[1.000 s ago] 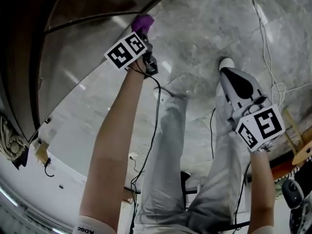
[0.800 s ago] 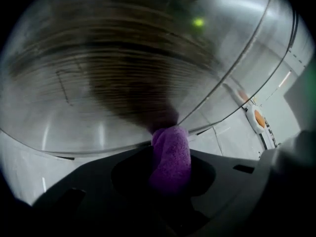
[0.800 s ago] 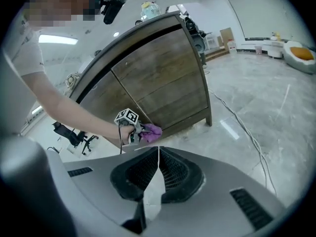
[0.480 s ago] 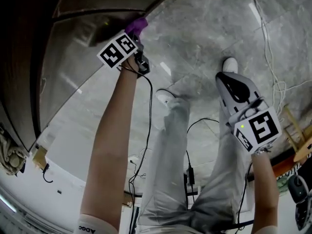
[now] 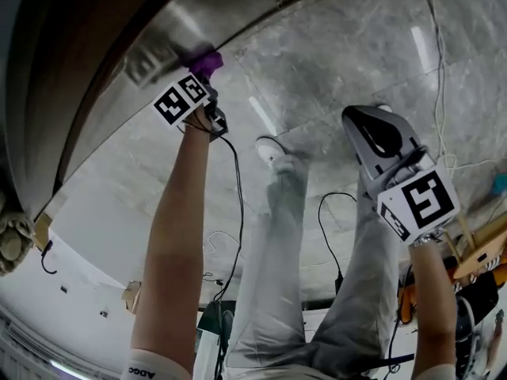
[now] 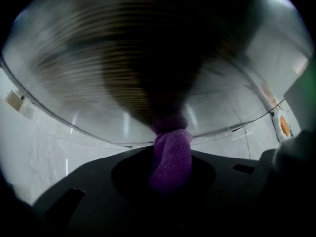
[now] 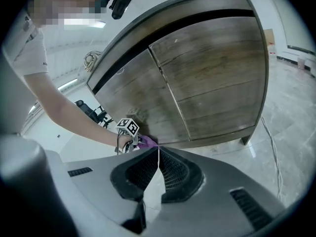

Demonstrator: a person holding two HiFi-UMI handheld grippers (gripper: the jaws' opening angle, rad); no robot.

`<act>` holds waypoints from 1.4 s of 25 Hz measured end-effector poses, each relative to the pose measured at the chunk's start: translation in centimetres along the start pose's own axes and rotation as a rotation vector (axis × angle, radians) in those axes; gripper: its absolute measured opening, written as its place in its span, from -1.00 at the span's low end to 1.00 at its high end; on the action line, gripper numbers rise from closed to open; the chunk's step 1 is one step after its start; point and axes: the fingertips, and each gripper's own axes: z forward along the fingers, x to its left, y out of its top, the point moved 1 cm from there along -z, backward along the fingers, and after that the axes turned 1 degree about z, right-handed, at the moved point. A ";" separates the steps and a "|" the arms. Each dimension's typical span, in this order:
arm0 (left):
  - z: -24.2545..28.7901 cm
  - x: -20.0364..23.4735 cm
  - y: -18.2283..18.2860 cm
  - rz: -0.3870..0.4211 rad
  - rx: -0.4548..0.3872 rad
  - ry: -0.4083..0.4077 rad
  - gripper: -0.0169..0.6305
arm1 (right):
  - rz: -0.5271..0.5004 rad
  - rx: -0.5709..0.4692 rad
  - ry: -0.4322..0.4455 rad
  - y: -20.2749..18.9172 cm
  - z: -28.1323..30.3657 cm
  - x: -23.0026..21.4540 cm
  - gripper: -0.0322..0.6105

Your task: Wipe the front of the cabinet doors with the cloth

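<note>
Two claws are in our hands, and only one of them carries anything. Our left claw [image 5: 204, 74] is clamped on the purple cloth [image 6: 172, 152]. In the left gripper view the bunched cloth stands up between the two jaws, and its top end meets the wood, which is smeared by blur there. In the right gripper view we see that same cloth low on the cabinet [image 7: 212, 78]. It lies against the door [image 7: 136, 100] on the left of that view, near the door's bottom edge. Our arm reaches out long to it from the upper left of that view.

Our right claw [image 7: 158, 158] holds nothing, and its jaws stand together, meeting at their tips. It hangs well apart from the cabinet, above the pale marble floor [image 5: 333, 46]. In the head view it sits at the right, over our trouser leg, while the left claw is up at the foot of the cabinet. A white shoe [image 5: 271, 149] rests on the floor between the two claws. A black cable [image 5: 238, 204] runs down from the left claw beside the forearm.
</note>
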 end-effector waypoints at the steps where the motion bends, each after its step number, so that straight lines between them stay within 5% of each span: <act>1: -0.3 1.4 -0.1 -0.013 -0.001 0.021 -0.67 | -0.009 0.010 0.008 -0.2 0.2 0.3 -0.81; 10: -4.7 9.4 -0.6 -0.045 -0.047 0.143 -0.67 | -0.040 0.061 0.060 -0.7 0.5 2.1 -0.81; 13: -7.1 8.9 0.2 0.041 -0.089 0.130 -0.67 | -0.050 0.058 0.088 0.2 0.1 3.2 -0.81; 21: -15.6 6.5 3.3 0.050 -0.172 0.121 -0.67 | -0.161 0.063 0.177 2.6 -2.2 5.0 -0.81; 35: -39.6 3.6 10.4 0.131 -0.408 0.190 -0.67 | -0.322 -0.044 0.141 15.1 -18.7 10.6 -0.81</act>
